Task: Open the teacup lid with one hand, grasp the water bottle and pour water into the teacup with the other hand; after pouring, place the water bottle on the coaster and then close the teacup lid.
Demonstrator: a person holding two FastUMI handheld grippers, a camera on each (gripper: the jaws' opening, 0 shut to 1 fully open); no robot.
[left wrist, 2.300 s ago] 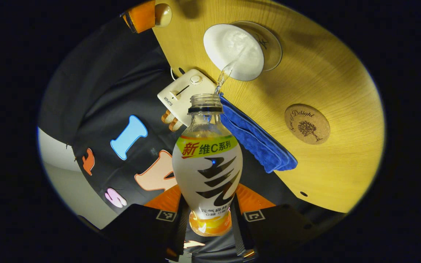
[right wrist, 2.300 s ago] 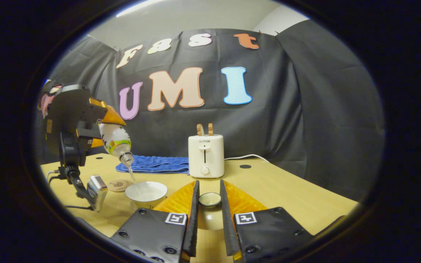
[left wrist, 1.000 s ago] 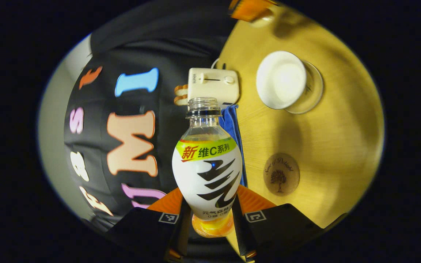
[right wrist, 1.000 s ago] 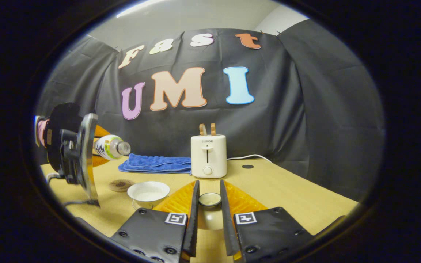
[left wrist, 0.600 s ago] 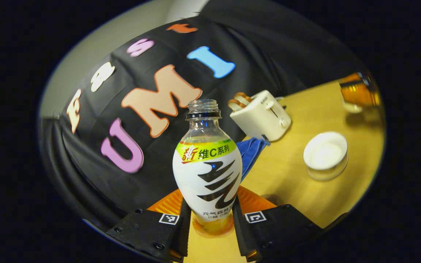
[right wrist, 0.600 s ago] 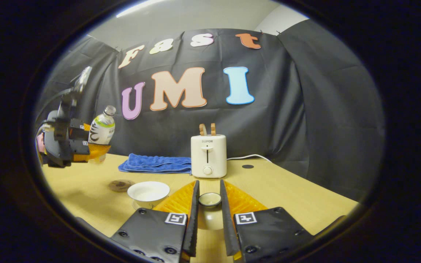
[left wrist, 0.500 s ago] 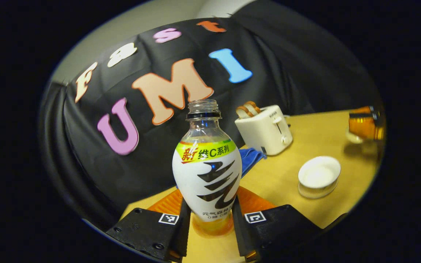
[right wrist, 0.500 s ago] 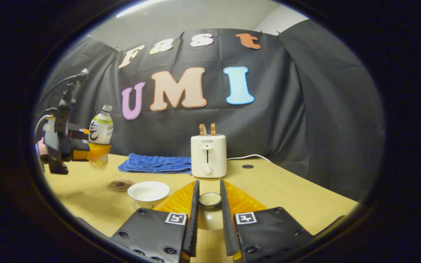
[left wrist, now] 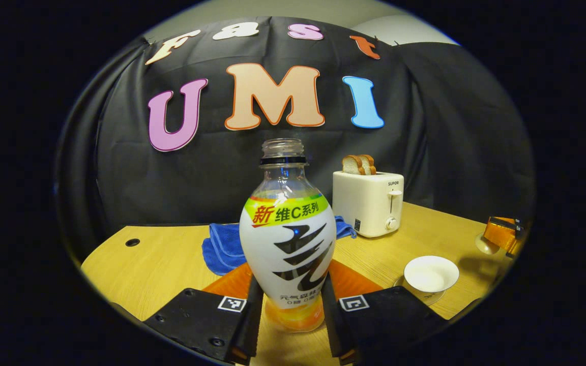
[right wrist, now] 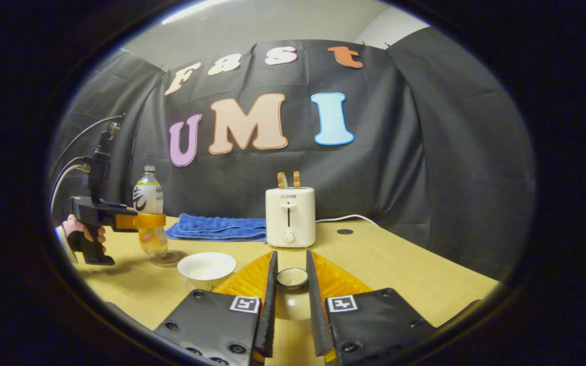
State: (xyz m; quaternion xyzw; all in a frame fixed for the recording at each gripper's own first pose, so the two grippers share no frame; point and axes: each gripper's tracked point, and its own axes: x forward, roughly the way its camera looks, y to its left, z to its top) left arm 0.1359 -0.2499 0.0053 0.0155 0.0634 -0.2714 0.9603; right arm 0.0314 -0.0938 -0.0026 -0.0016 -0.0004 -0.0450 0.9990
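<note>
Now holding bottle (right wrist: pixel 149 213) upright in left claw (right wrist: pixel 143 221), right above coaster (right wrist: pixel 169 258); gripping lid (right wrist: pixel 292 277) in right claw (right wrist: pixel 290 297). Cup (right wrist: pixel 206 268) sitting uncovered on counter (right wrist: pixel 384 264); releasing bottle, covering cup remaining.

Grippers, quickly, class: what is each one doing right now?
Left gripper: shut on the water bottle, held upright.
Right gripper: shut on the teacup lid.
</note>
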